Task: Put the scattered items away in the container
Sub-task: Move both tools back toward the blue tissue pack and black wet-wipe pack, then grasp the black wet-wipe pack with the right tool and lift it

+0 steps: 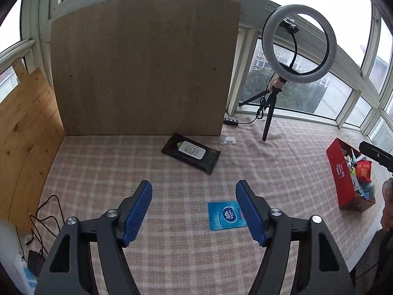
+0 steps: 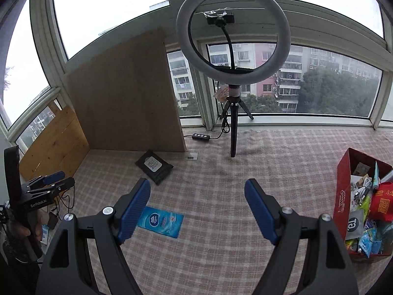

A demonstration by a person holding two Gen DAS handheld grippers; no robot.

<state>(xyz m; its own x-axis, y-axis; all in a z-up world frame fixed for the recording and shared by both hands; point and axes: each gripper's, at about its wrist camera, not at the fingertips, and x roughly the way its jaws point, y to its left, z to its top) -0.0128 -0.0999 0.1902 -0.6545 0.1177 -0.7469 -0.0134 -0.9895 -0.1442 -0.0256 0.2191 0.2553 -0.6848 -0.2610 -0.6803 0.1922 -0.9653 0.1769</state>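
1. The left gripper (image 1: 194, 211) is hovering above the checked cloth (image 1: 172, 258) with its blue pads (image 1: 137, 211) standing well apart and nothing between them.
2. The right gripper (image 2: 197, 209) is likewise hanging over the cloth with its jaws spread wide and empty.
3. The blue tissue pack (image 1: 224, 216) is lying flat on the cloth just beside the left gripper's right finger, which is covering the pack's right edge in the left wrist view. In the right wrist view the same pack (image 2: 163, 222) is showing partly behind the right gripper's left finger. Its long axis is running roughly parallel to the near edge of the cloth, printed face up.
4. The black wipes pack (image 1: 191, 154) is resting farther back, near the foot of the upright brown board (image 1: 145, 68). Its long axis is lying diagonally, one end pointing toward the board and the other toward the right side of the cloth, white label up.
5. The red box (image 2: 343, 196) is standing at the right edge of the cloth, open at the top and holding many small packets, well apart from both packs.
6. A ring light (image 2: 233, 32) on a small tripod is standing at the back edge by the windows, its cable running to a control unit (image 2: 200, 136) on the cloth.
7. A hand (image 2: 29, 226) is gripping the left gripper's handle at the left edge of the right wrist view.
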